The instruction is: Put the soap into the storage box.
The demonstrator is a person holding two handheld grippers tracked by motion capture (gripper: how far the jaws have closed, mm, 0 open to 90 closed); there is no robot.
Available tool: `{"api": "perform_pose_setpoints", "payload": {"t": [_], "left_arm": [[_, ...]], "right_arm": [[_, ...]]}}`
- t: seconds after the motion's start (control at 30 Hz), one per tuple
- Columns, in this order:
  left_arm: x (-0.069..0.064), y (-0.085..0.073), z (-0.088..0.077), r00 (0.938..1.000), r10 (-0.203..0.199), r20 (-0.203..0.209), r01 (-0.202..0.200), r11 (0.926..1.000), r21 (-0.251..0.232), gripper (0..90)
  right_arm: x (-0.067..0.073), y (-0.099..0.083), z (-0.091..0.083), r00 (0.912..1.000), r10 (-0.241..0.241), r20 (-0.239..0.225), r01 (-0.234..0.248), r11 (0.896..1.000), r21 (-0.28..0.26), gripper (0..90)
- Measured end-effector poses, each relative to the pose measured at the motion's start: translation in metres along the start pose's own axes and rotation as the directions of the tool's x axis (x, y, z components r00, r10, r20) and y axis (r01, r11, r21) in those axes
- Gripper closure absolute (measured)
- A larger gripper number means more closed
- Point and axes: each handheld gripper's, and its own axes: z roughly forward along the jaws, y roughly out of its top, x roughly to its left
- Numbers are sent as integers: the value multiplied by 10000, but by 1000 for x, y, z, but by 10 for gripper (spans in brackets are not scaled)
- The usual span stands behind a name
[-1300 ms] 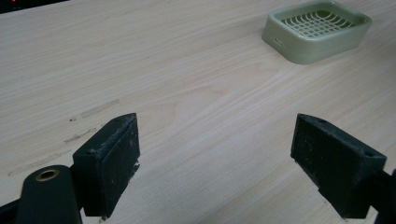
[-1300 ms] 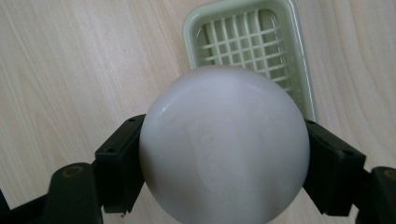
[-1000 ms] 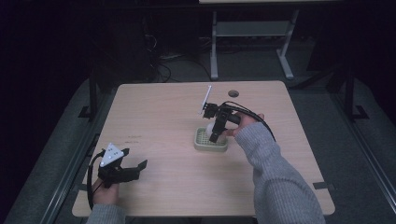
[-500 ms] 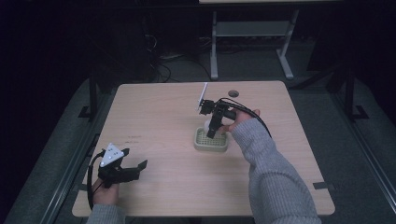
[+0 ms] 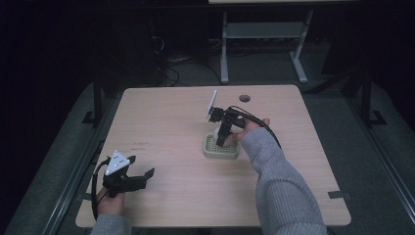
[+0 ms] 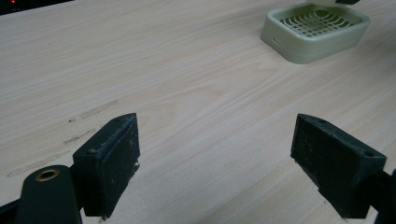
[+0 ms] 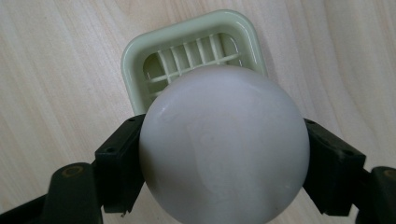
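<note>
A pale white ball (image 7: 224, 144) is clamped between the jaws of my right gripper (image 5: 221, 139), which points straight down over a pale green slatted tray (image 7: 194, 51). In the high view that tray (image 5: 213, 152) sits near the middle of the wooden table, and the ball hangs just above it. My left gripper (image 5: 142, 176) rests low at the table's front left, jaws wide open with bare wood between them. The left gripper view shows the green tray (image 6: 299, 44) off at its upper right.
The light wooden table (image 5: 161, 122) has a round cable hole (image 5: 244, 98) near its far edge. Faint scuff marks (image 6: 88, 114) lie on the wood ahead of the left gripper. A grey table frame (image 5: 264, 34) stands on the dark floor beyond.
The right gripper with the ball has shifted slightly back toward the near side and lower over the tray. The left gripper has stayed still.
</note>
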Motion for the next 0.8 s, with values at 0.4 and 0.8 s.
{"api": "perform_pose_setpoints", "payload": {"t": [0.4,0.8], "left_arm": [[-1,0,0,10000,29,23,-28,10000,-15,152],[0,0,-1,10000,-38,3,38,10000,-57,152]], "right_arm": [[6,3,17,9999,-165,-44,166,9994,288,237],[6,3,23,9998,-178,33,177,9995,268,236]]}}
